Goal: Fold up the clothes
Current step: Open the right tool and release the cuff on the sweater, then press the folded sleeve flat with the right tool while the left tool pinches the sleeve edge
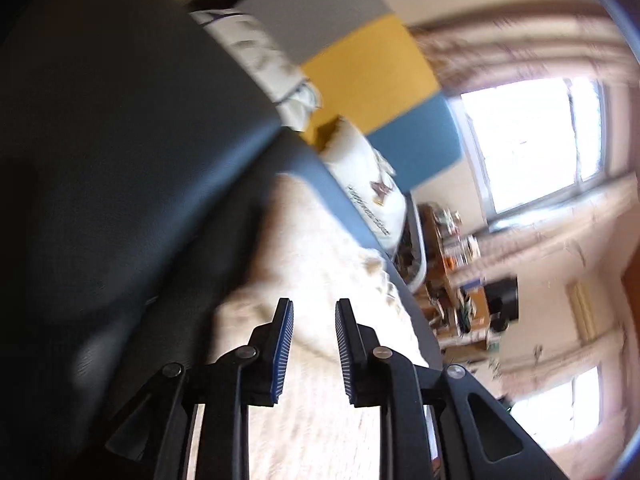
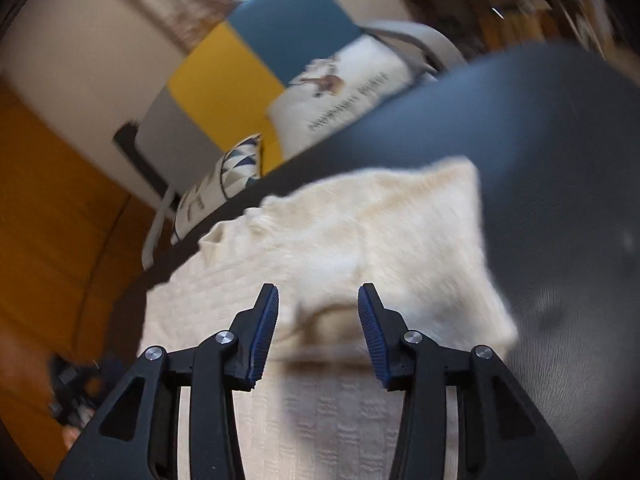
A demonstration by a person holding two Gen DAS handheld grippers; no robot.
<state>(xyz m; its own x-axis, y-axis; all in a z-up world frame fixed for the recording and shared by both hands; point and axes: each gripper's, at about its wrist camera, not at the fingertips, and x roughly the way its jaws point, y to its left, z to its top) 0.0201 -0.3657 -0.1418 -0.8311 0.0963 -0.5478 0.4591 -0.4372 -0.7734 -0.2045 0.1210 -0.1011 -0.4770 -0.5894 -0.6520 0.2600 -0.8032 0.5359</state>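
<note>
A cream knitted garment [image 2: 360, 236] lies partly folded on a dark blue-grey bed surface [image 2: 540, 152]. It also shows in the left wrist view [image 1: 320, 280], blurred and very bright. My left gripper [image 1: 314, 306] is open and empty, just above the cream fabric. My right gripper [image 2: 318, 294] is open and empty, its fingers either side of a raised fold of the garment, not closed on it. Both views are tilted and motion-blurred.
White printed pillows [image 2: 344, 92] lie at the bed's head against a headboard of grey, yellow and blue panels [image 2: 224, 76]. A bright window [image 1: 532, 140] and a cluttered shelf [image 1: 452, 256] stand beyond the bed. An orange wooden surface [image 2: 48, 208] is at the left.
</note>
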